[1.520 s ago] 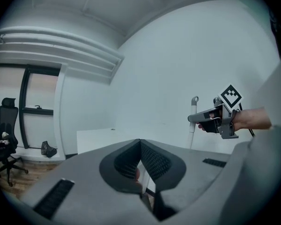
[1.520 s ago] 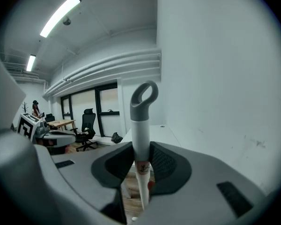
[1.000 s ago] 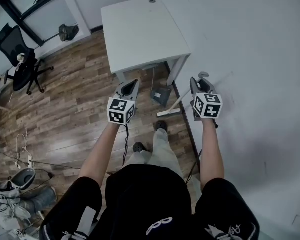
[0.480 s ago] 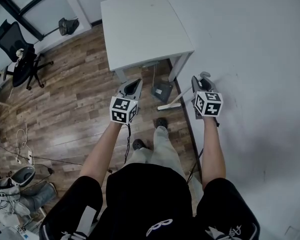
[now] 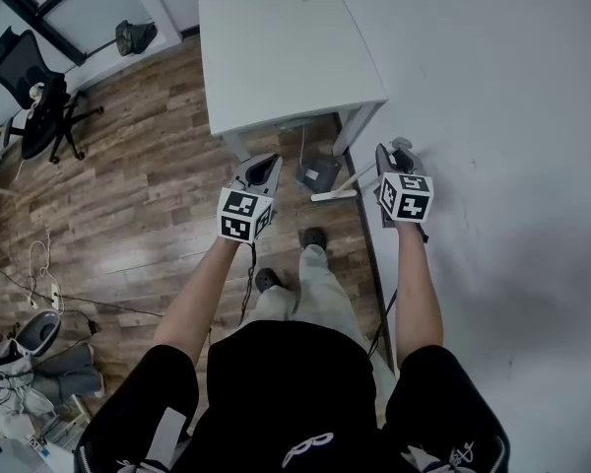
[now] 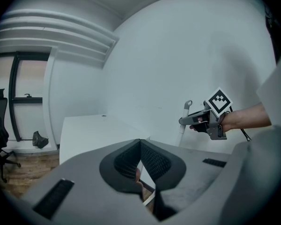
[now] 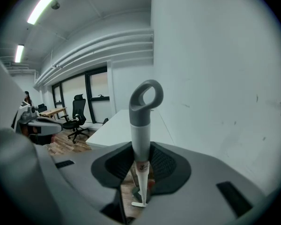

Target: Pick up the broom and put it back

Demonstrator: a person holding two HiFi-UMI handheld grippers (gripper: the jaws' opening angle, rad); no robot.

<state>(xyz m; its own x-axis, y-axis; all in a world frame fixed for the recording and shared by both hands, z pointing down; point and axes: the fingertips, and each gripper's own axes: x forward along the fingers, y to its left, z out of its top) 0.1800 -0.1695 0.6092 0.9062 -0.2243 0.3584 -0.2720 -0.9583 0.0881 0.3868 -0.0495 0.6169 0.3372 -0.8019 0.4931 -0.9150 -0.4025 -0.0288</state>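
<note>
Beside the white rectangular desk (image 5: 276, 47), the white-handled broom with a grey loop top (image 7: 141, 125) stands upright, clamped in the right gripper (image 7: 141, 165). The left gripper (image 6: 140, 146) is closed and empty. This looks like the carrying step; next, the broom likely needs lowering against the wall.

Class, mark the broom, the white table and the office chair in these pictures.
broom (image 7: 140, 135): right gripper view, on its white handle.
white table (image 5: 281, 47): head view, on its bare top.
office chair (image 5: 39, 126): head view, on its seat.
</note>
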